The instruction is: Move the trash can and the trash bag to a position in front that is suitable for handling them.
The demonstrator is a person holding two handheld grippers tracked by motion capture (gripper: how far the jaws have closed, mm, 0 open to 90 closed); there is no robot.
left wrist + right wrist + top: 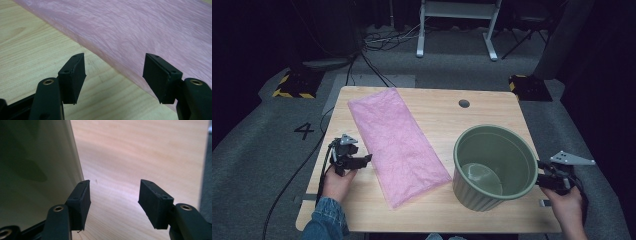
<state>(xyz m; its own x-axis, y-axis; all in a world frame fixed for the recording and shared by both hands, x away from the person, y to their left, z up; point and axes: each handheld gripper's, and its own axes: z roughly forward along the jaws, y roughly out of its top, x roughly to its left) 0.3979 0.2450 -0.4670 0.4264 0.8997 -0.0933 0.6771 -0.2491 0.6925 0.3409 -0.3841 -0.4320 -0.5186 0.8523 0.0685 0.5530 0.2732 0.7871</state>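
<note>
Resting low on the table, left gripper (pixel 362 161) faces pink cloth (pixel 398 143), right gripper (pixel 540 178) beside green pot (pixel 493 167), jaws wide.

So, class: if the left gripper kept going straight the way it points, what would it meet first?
Most likely the long edge of the pink sheet, lying flat on the table just ahead of the open left gripper; nothing stands between.

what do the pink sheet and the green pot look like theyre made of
Pink sheet: probably thin plastic film or a folded bag, slightly translucent, with fine crinkle marks and a soft sheen in the left gripper view. Tissue-like paper is possible.

Green pot: likely moulded plastic, matte sage green, with a ribbed outer wall and smooth rim; glazed ceramic can't be ruled out.
</note>
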